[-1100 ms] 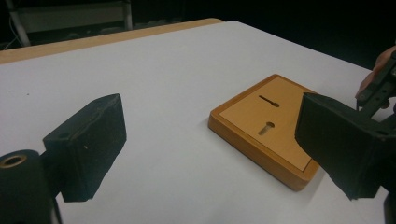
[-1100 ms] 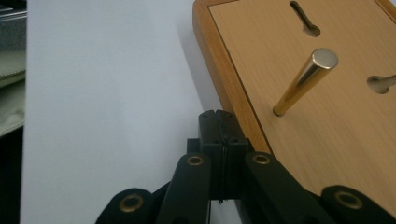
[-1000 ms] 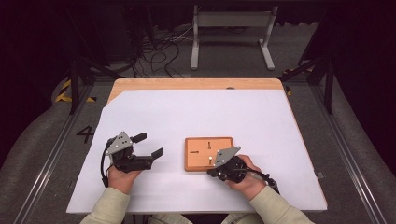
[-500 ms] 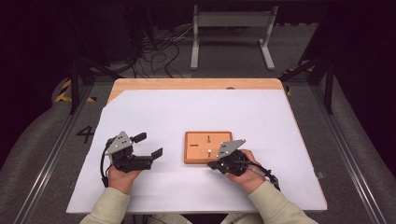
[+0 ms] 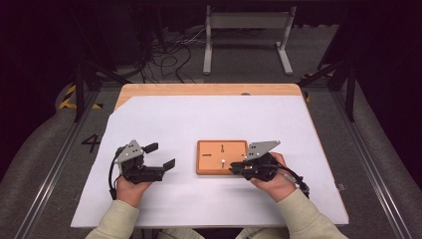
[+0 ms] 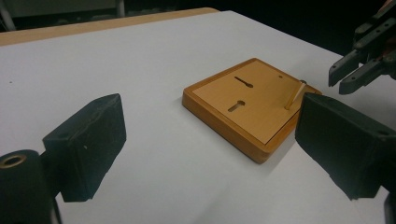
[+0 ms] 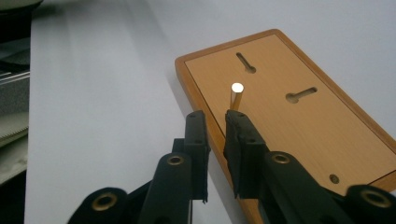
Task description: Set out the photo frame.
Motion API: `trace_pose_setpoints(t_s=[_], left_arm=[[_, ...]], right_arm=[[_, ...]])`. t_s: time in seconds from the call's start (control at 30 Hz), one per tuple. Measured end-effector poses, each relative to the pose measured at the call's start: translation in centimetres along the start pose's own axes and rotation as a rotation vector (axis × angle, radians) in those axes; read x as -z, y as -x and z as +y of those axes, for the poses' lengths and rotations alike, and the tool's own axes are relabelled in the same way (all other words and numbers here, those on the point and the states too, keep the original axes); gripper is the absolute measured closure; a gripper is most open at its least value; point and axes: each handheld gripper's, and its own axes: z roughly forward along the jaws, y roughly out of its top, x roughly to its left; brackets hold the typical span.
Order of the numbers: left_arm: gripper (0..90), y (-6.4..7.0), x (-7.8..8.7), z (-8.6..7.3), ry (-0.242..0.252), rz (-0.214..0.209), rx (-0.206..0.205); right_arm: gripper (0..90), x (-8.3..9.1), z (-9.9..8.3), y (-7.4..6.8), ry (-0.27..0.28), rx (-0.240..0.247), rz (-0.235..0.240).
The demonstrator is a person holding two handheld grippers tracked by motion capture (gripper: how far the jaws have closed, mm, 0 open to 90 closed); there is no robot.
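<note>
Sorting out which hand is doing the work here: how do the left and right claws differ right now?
The left claw is spread wide open; the right claw is nearly closed, a narrow gap between its jaws. The left claw rests on the white sheet, well off the board; the right claw reaches over the board's edge, its tips close to the upright peg. Both are hand-held and hold nothing.

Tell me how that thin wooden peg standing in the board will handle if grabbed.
The peg looks slender and light, so it probably snaps or bends under side force. It already leans in the wooden board, suggesting a loose fit. Being round, it would likely roll if dropped.
</note>
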Motion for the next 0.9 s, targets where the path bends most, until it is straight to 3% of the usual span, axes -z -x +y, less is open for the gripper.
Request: trace_pose_setpoints(t_s=[0.1,0.17,0.23,0.4,0.6,0.9], left_arm=[[9.3,0.0,-0.1,-0.1,-0.009,0.001,0.006],[9.2,0.0,-0.1,-0.1,-0.01,0.002,0.011],[9.2,0.0,-0.2,-0.1,-0.011,0.002,0.009],[9.1,-0.1,-0.4,-0.3,-0.022,-0.003,0.011],[9.0,-0.1,-0.5,-0.3,-0.026,-0.006,0.012],[9.0,-0.1,-0.5,-0.4,-0.032,-0.006,0.009]], right_arm=[[73.8,0.2,0.3,0.1,0.004,-0.009,-0.016],[65.3,0.1,0.4,0.6,-0.01,-0.041,-0.025],[64.5,0.0,0.6,0.9,-0.014,-0.031,-0.037],[59.9,-1.0,0.9,1.8,-0.013,-0.039,-0.017],[60.3,-2.7,0.7,2.1,-0.021,-0.041,0.02],[65.1,-4.0,0.8,2.3,-0.021,-0.022,0.028]])
